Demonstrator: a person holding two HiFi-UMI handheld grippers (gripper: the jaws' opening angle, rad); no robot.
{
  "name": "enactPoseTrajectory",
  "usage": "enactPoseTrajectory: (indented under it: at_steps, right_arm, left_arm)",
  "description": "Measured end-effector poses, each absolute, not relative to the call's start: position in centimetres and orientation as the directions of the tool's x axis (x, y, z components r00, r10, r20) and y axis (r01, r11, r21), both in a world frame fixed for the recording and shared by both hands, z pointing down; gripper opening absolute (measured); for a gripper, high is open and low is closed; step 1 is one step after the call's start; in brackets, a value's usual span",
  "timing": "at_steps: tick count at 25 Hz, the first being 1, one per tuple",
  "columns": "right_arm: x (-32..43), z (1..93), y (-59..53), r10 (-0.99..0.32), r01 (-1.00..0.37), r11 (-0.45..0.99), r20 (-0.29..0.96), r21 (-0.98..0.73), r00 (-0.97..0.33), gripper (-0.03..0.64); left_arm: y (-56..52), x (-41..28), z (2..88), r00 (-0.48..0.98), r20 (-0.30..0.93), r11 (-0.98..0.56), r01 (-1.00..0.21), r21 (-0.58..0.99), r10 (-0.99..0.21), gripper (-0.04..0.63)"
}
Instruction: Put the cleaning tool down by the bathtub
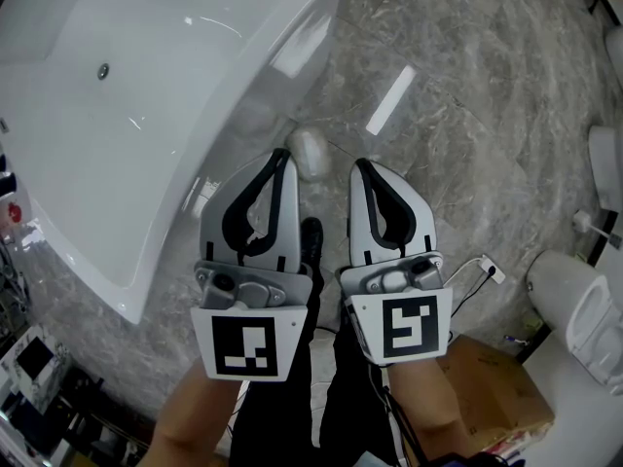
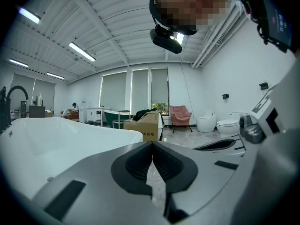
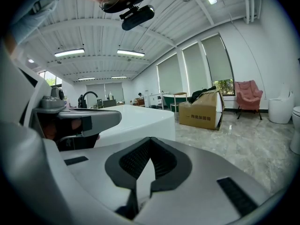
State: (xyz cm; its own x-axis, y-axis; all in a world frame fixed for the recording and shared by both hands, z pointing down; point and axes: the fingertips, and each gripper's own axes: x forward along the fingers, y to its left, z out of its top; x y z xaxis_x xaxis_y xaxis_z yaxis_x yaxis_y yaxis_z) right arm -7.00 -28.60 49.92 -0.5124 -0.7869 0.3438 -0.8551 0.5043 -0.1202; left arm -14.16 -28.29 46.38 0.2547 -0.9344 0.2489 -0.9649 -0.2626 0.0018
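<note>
In the head view a white bathtub [image 1: 146,115] fills the upper left. A pale rounded cleaning tool [image 1: 311,153] lies on the grey marble floor, close to the tub's outer wall. My left gripper [image 1: 282,156] is held just short of it, shut, with nothing between its jaws. My right gripper [image 1: 361,165] hangs beside it to the right, also shut and empty. In the left gripper view the left gripper [image 2: 152,145] has its tips together, with the tub's rim [image 2: 70,125] to its left. In the right gripper view the right gripper [image 3: 150,140] shows its black pads closed.
A white toilet [image 1: 582,311] and a cardboard box [image 1: 487,389] stand at the lower right. A white cable [image 1: 475,270] runs from the right gripper. My black shoe [image 1: 311,239] is between the grippers. Farther off stand a cardboard box [image 2: 146,124] and a pink chair [image 2: 180,114].
</note>
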Motion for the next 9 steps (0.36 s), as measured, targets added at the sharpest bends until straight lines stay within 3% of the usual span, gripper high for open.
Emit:
enactPoseTrajectory:
  at_steps: [9]
  right_arm:
    - [-7.02,50.79,-28.97,-0.783,-0.854,0.507,0.35,-0.12,-0.514,0.012]
  left_arm:
    - [-28.73,-14.13,47.01,0.253,0.248,-0.261,-0.965,0.0,-0.935,0.017]
